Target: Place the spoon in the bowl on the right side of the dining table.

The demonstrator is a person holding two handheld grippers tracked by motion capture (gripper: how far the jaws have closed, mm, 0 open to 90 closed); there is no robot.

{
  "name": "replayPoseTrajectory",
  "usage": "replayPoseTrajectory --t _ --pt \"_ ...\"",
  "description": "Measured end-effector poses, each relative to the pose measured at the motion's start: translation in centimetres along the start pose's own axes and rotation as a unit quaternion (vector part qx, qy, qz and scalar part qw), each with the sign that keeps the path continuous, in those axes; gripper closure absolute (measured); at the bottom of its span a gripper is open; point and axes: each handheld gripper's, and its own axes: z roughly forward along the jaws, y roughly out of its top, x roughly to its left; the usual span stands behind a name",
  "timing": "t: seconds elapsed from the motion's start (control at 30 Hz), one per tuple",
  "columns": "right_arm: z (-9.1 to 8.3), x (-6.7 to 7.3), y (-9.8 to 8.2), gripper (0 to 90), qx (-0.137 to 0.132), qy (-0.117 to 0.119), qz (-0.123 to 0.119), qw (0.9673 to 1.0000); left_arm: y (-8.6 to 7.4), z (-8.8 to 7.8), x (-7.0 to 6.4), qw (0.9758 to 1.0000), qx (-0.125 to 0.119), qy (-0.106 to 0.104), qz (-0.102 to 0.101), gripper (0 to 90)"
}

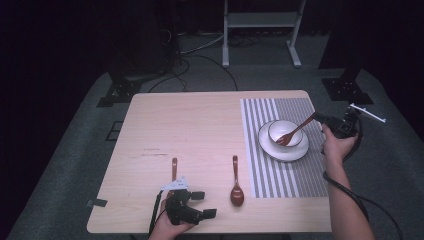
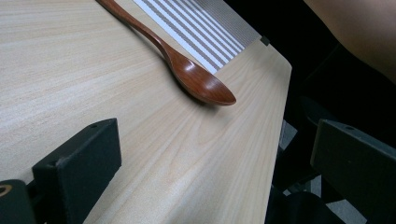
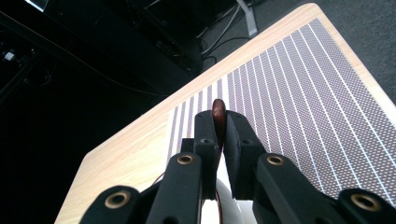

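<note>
- A reddish-brown wooden fork (image 1: 295, 131) slants with its tines down inside the bowl and its handle rising up and to the right over the bowl's rim; its handle end (image 3: 218, 114) is pinched between two black jaws.
- A white round ceramic bowl with a dark rim (image 1: 282, 129) sits upright on a white plate, on the striped placemat at the table's right side.

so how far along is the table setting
Done: the bowl sits on the plate on the striped mat. In hand: the right gripper is shut on a wooden fork's handle, its tines in the bowl. Left: the spoon and another wooden utensil lie on the bare table; the left gripper is open.
</note>
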Motion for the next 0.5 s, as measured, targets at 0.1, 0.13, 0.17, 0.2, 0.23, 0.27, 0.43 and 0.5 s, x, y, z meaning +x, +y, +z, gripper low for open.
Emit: replayPoseTrajectory --t 0.1,0.13,0.17,0.2,0.23,0.27,0.43,0.5 --pt "0.03 -0.33 -0.08 83.4 -0.001 0.002 0.007 1.0000 0.00 0.01 0.00 1.0000 0.000 0.000 0.000 0.5" --pt "0.01 -0.44 -0.09 83.2 0.000 0.002 0.007 1.0000 -0.01 0.04 0.00 1.0000 0.000 -0.001 -0.001 0.5" --pt "0.01 -0.44 -0.09 83.2 0.000 0.002 0.007 1.0000 -0.01 0.04 0.00 1.0000 0.000 -0.001 -0.001 0.5" --pt "0.00 -0.63 -0.11 82.7 0.001 0.008 0.012 0.9999 -0.01 0.08 0.00 1.0000 0.001 -0.001 -0.001 0.5" --pt "0.00 -0.63 -0.11 82.7 0.001 0.008 0.012 0.9999 -0.01 0.08 0.00 1.0000 0.001 -0.001 -0.001 0.5" --pt "-0.05 -0.77 -0.13 81.5 0.001 0.013 0.017 0.9998 -0.01 0.11 0.00 1.0000 0.001 -0.002 0.000 0.5" --pt "0.08 -0.90 -0.33 72.9 0.014 0.020 0.017 0.9995 0.09 0.05 0.15 1.0000 0.000 0.000 -0.002 0.5" --pt "0.16 -0.87 -0.43 71.5 0.022 0.024 0.017 0.9993 0.11 -0.01 0.23 1.0000 -0.002 0.000 -0.003 0.5"
